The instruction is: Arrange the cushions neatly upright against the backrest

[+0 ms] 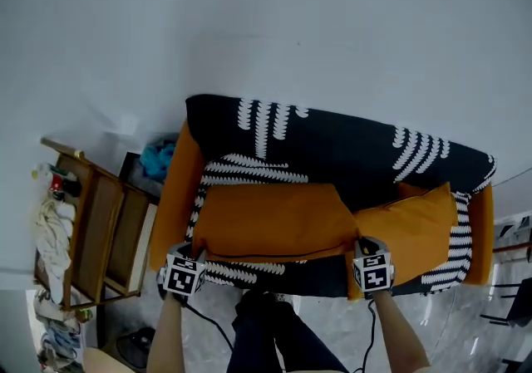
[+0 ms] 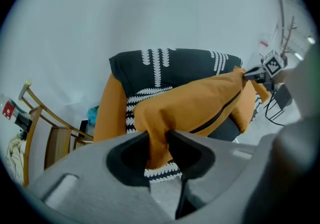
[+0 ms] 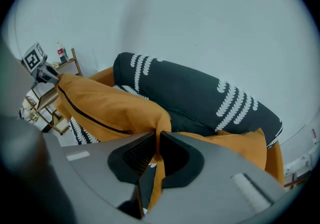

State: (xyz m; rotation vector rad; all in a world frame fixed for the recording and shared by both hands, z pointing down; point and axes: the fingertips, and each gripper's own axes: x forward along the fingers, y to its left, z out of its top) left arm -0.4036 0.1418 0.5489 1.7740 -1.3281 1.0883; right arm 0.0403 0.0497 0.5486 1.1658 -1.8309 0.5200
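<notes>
A large orange cushion hangs lifted in front of a dark sofa with white leaf print. My left gripper is shut on the cushion's left corner; in the left gripper view the fabric bunches between the jaws. My right gripper is shut on its right corner, pinching a thin fold. A second orange cushion lies on the seat at the right, partly behind the lifted one; it also shows in the right gripper view. A black zip runs along the held cushion's lower edge.
The sofa has orange armrests and stands against a plain white wall. A wooden rack with cloths and small items stands left of it, with a teal bundle behind. A black cable trails over the floor by the person's legs.
</notes>
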